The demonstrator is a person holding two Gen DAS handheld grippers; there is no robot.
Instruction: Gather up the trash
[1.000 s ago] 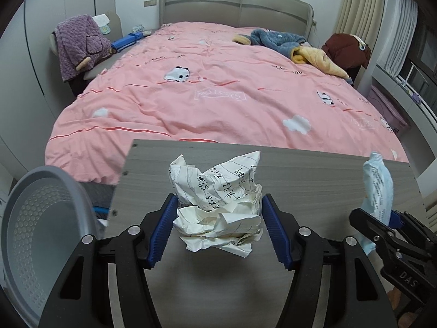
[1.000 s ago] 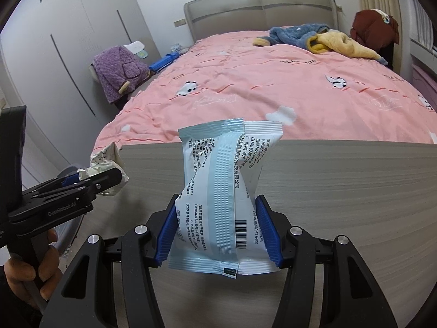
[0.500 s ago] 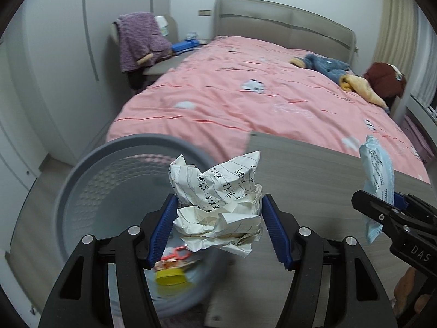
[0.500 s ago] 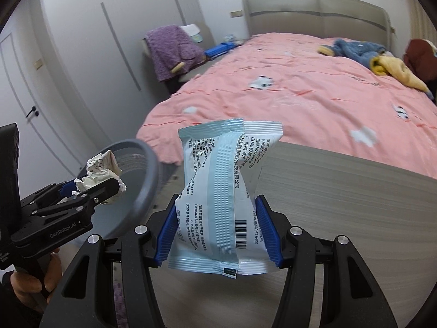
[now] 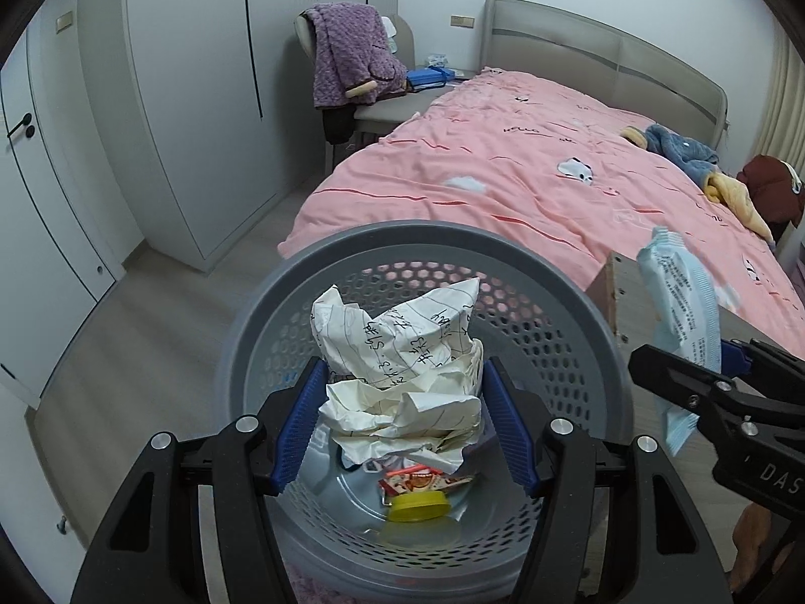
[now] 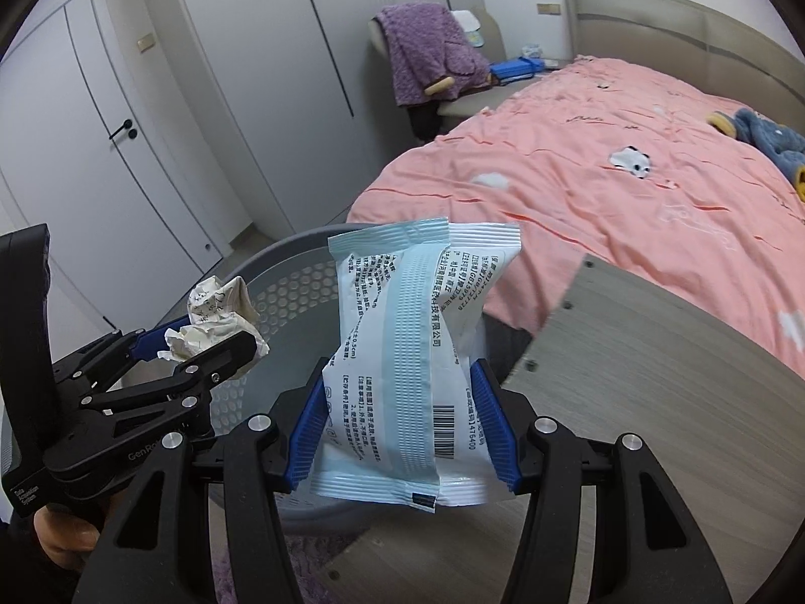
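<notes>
The left gripper (image 5: 402,423) clamps a crumpled paper ball (image 5: 402,372) over the grey perforated basket (image 5: 503,251), which already holds a yellow lid (image 5: 420,506) and a wrapper (image 5: 427,480). Just beside it the right gripper (image 6: 402,428) pinches a pale blue packet (image 6: 402,352) at the table (image 6: 654,402) corner. Beyond lies the pink bed (image 5: 553,171).

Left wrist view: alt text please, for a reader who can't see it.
The left gripper holds a crumpled paper ball over a grey perforated basket that already contains a yellow lid. At right, the right gripper holds a blue-and-white packet; a pink bed lies behind.
</notes>
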